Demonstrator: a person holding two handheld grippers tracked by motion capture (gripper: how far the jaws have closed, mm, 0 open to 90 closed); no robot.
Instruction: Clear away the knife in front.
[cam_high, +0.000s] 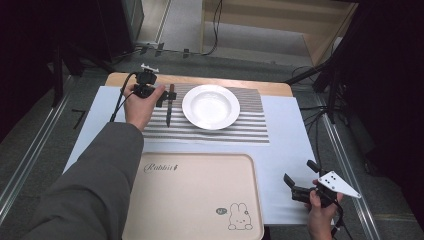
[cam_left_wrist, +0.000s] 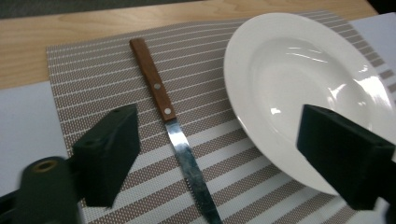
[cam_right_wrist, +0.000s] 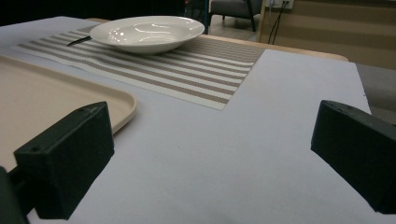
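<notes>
Upper left, the left gripper (cam_high: 161, 96) hangs with jaws open over the knife (cam_left_wrist: 169, 120) beside the plate (cam_high: 210, 106); lower right, the right gripper (cam_high: 301, 178) also gapes.

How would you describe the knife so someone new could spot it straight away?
Find the striped placemat at the table's far side. The knife lies flat on it, left of the white plate, not touching. It is the lone slim item there, with a riveted wooden handle.
</notes>
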